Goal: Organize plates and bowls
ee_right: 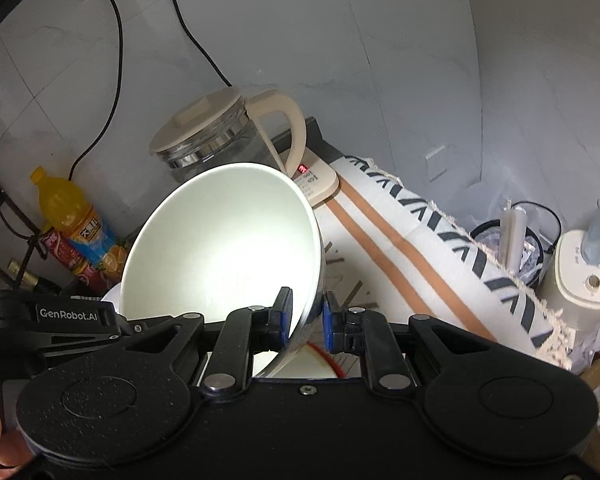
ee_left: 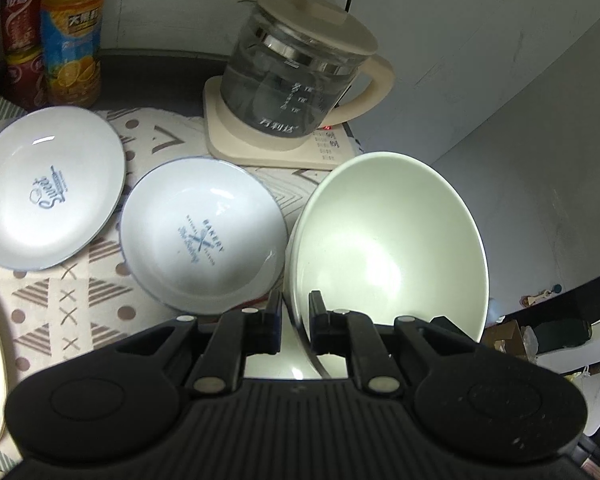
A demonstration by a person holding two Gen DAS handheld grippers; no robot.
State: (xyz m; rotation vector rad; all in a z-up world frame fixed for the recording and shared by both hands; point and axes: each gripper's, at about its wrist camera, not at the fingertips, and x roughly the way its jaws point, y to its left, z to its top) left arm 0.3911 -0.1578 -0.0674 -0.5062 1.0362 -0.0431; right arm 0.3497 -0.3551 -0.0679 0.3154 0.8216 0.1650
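In the left wrist view my left gripper is shut on the near rim of a pale white bowl, which tilts up towards the camera. Left of it, two white plates with blue print, one far left and one nearer, lie on a patterned cloth. In the right wrist view my right gripper is shut on the lower right rim of a tilted white bowl. The left gripper's black body reaches in beside that bowl; I cannot tell whether both hold the same bowl.
A glass kettle on its cream base stands behind the bowl, close to the wall. Drink bottles stand at the back left. A red-rimmed white dish lies under the held bowl. Beyond the table's right edge are a bin and a white appliance.
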